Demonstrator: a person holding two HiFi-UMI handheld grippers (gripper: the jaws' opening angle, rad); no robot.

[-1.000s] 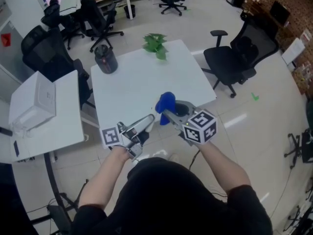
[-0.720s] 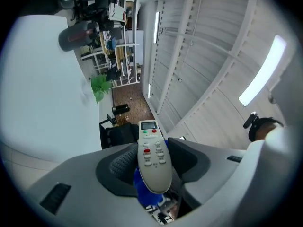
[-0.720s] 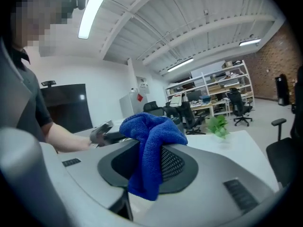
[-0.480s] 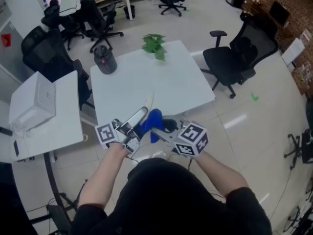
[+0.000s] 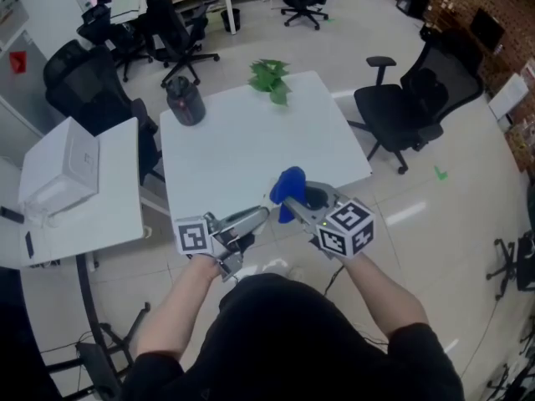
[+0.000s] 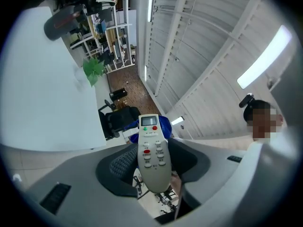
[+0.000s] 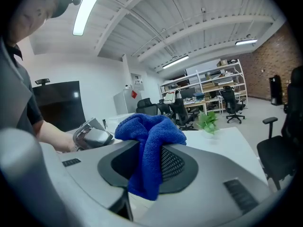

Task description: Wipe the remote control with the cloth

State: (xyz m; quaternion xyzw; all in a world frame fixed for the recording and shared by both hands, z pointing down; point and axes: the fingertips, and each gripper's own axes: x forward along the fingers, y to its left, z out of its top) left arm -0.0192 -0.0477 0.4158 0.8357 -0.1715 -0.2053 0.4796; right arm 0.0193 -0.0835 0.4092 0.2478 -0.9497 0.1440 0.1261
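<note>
white table [image 5: 242, 144] | plant [image 5: 270, 78], dark canister [image 5: 185, 103] | remote [image 6: 152, 155] clamped left | cloth [image 7: 150, 134] clamped right

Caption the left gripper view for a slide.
Left gripper holding the white remote control, blue cloth visible behind its display end.

No lettering can be read anywhere. The small print on the remote control [image 6: 152, 157] is too fine to make out, and the cubes [image 5: 345, 228] carry only black-and-white square patterns.
</note>
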